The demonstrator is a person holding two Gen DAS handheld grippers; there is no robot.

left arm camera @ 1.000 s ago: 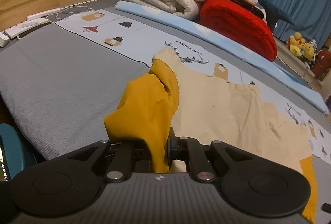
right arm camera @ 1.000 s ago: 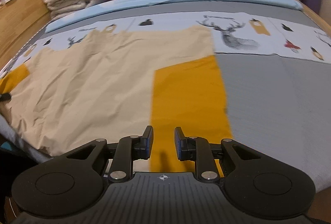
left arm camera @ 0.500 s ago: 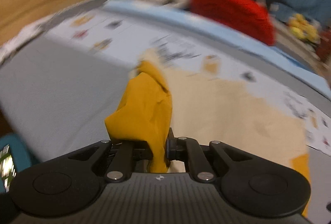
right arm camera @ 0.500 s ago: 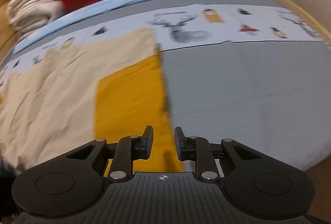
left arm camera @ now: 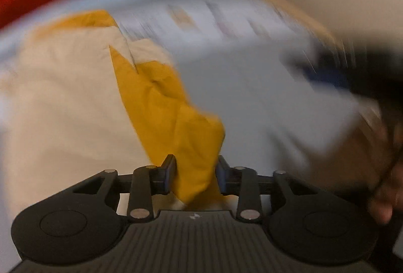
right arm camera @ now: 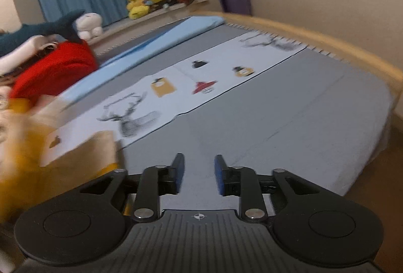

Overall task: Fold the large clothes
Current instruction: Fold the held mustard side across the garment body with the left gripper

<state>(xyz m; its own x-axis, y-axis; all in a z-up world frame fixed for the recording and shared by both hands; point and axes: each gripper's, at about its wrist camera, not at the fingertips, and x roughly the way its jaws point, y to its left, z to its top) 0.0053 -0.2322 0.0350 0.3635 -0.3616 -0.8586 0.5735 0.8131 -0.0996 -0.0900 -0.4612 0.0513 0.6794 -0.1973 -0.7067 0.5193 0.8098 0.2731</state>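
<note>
A beige garment (left arm camera: 65, 106) with mustard-yellow sleeves lies on the bed. In the blurred left wrist view, my left gripper (left arm camera: 195, 173) has its jaws apart, with a mustard sleeve (left arm camera: 173, 106) lying loose between them over the garment. In the right wrist view, my right gripper (right arm camera: 197, 173) is open and empty over the grey bed sheet (right arm camera: 289, 119). The garment's beige and mustard edge (right arm camera: 37, 154) shows blurred at the left of that view.
A printed white strip with deer and lanterns (right arm camera: 176, 94) crosses the bed. A red blanket (right arm camera: 55, 68), a light blue pad (right arm camera: 161, 38) and plush toys (right arm camera: 143, 0) sit at the back. A wooden bed frame (right arm camera: 327, 41) runs along the right. A hand (left arm camera: 385, 187) shows at right.
My left gripper swung right across the garment carrying the mustard sleeve, and its jaws have opened around it. My right gripper turned right, away from the garment, toward the bare grey sheet.
</note>
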